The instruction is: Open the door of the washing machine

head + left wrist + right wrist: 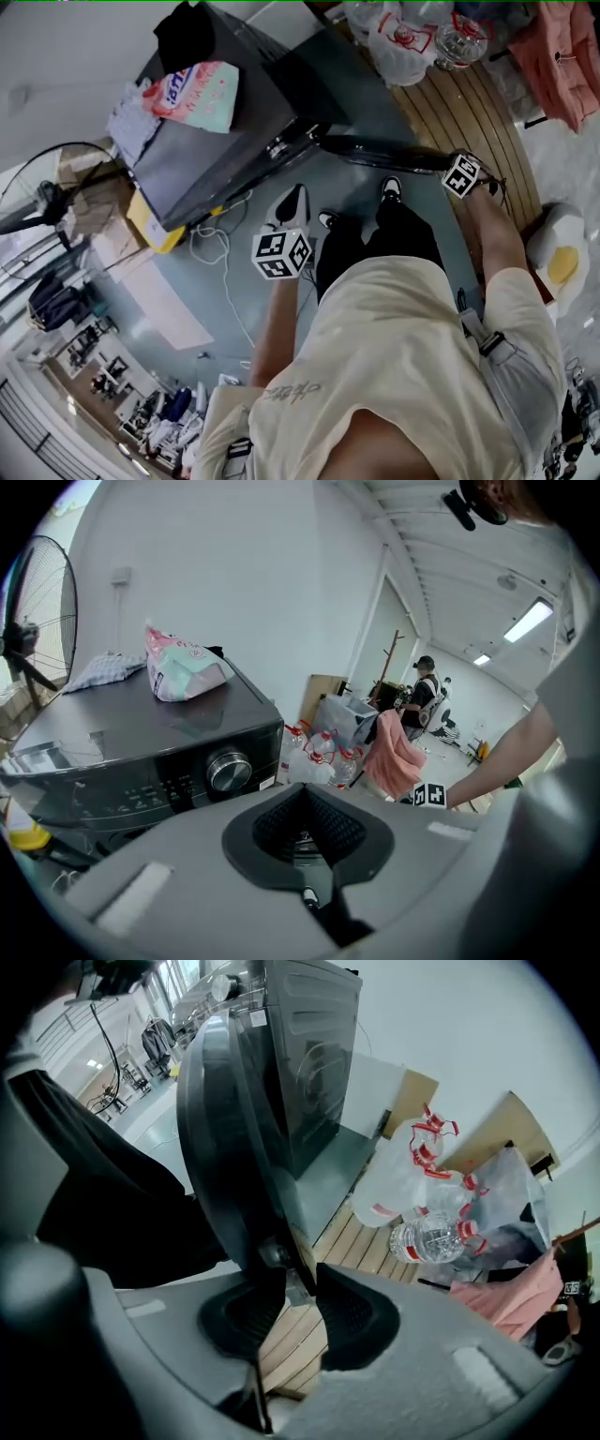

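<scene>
I am holding the right tongs [298,1274] pointing down at the free edge of the dark round glass-fronted door [230,1119]. Their pads are standing partly apart with the door's rim and latch piece pinched between them, as far as I am making out. That door is reaching away from these tongs towards the boxy dark grey front-loading washing machine [206,150], which is sitting beyond its far, hinged end. In the head view the door is standing well out from the machine's front, so I am judging the opening largely done. What is remaining is perhaps a little more swing and then letting go of the rim. My left tongs [302,794] are hanging idle with their pads pressed together on nothing. They are tilting down towards the machine's control panel, with the pink and mint plastic packet [183,663] lying on the lid above and beyond them. The clear plastic water bottles [436,1237] are lying just beyond the right tongs.
</scene>
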Tool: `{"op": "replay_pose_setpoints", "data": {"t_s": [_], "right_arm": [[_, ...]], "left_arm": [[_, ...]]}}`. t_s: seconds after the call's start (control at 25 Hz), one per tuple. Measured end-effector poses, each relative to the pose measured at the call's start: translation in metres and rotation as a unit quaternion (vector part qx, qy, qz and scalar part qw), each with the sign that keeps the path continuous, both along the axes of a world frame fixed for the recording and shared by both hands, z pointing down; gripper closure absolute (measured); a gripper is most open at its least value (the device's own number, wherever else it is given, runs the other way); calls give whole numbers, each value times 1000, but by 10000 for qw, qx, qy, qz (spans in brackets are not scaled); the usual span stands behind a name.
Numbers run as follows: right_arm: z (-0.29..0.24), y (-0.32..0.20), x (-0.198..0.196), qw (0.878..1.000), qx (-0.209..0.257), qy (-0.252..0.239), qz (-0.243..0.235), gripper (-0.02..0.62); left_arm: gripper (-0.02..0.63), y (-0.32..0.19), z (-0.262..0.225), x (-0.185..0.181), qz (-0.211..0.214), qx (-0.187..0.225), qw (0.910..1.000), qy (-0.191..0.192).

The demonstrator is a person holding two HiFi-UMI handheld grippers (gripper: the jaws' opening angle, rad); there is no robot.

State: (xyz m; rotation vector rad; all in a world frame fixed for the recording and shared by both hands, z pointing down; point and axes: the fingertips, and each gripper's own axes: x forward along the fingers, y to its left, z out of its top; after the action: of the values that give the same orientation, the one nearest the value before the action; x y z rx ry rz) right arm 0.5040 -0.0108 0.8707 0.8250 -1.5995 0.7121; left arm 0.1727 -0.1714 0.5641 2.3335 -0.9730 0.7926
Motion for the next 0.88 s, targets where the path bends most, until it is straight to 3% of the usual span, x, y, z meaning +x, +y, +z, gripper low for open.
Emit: {"op": "replay_pose_setpoints", "data": {"t_s": [0.32,0.64,0.88], "right_arm": [[-3,-58,40,9992,242,287,-158,486],[-1,-85,58,9966,303,669,-370,483],[-3,-85,57,9976,347,492,-342,479]], "left_arm": [[589,-8,2,25,10,-68,10000,-63],[589,-9,-4,22,-61,-12,9998,-176],[589,3,-1,17,-217,-59,9996,-183]]}}
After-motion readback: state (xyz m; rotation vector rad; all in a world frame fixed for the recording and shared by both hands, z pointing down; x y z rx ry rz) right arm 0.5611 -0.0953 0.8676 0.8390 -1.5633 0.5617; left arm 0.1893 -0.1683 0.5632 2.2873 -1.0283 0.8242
